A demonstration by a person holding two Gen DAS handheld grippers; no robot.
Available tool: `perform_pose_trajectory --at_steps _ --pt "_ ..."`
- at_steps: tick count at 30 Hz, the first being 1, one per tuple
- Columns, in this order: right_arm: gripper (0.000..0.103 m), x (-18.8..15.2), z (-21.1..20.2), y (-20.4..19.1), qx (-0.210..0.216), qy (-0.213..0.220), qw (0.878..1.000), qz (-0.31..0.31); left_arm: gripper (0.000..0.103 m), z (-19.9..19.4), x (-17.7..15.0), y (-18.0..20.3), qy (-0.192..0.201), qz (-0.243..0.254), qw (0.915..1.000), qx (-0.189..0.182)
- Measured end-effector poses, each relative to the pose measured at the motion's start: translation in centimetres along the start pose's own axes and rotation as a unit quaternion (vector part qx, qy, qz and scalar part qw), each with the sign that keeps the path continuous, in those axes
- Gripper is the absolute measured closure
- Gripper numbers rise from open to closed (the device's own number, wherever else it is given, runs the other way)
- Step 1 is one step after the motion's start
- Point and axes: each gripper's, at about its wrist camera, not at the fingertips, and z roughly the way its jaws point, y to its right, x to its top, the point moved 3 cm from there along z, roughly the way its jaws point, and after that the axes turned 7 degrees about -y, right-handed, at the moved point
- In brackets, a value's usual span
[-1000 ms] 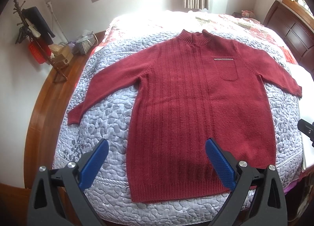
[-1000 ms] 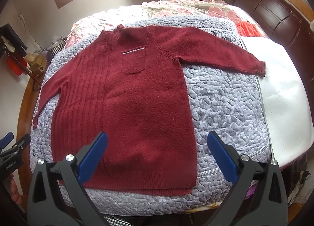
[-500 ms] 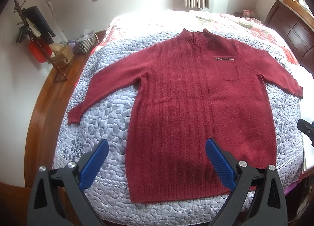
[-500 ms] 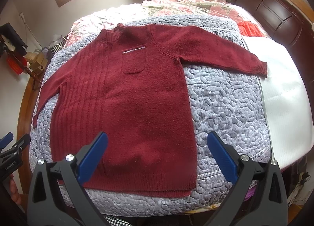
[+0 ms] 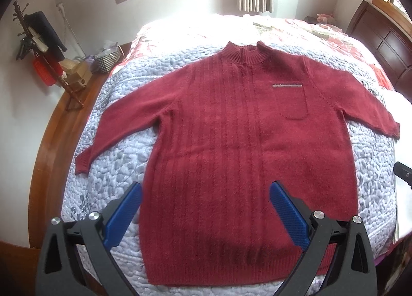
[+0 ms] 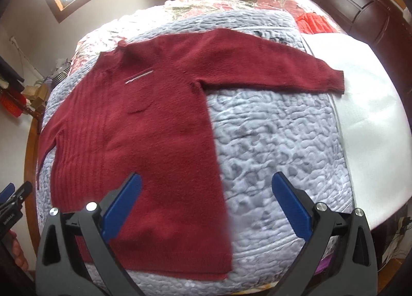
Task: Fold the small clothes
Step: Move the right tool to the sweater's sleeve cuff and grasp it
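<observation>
A dark red sweater [image 5: 231, 141] lies flat and face up on a grey quilt [image 5: 116, 146] on the bed. It fills the middle of the left wrist frame, with its neck at the top and both sleeves spread out to the sides. In the right wrist frame it sits in the left half, and one long sleeve [image 6: 270, 69] reaches toward the upper right, its cuff resting on a white sheet [image 6: 373, 105].

The left gripper [image 5: 206, 203] is spread wide above the bottom hem, holding nothing. The right gripper [image 6: 206, 200] is also wide and holds nothing, at the bottom of its frame over the sweater's side edge.

No fold looks made yet, so the folding is just starting. The next move likely calls for the right gripper to pinch that far sleeve and lay it across the chest.
</observation>
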Motion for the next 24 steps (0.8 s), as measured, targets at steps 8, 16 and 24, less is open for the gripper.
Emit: perform_pose_trajectory --at_steps 8,16,24 --pt "0.003 8.8 4.6 12.8 -0.004 -0.003 0.999 0.050 0.004 4.5 7.9 10.9 0.019 0.013 0.9993 -0.031" --pt "0.003 15.0 9.6 24.3 -0.005 -0.022 0.995 0.101 0.004 8.6 13.7 21.3 0.024 0.025 0.9978 -0.056" --pt "0.003 18.3 14.4 33.5 0.021 -0.059 0.985 0.158 0.004 9.8 16.3 25.7 0.032 0.024 0.9978 -0.053"
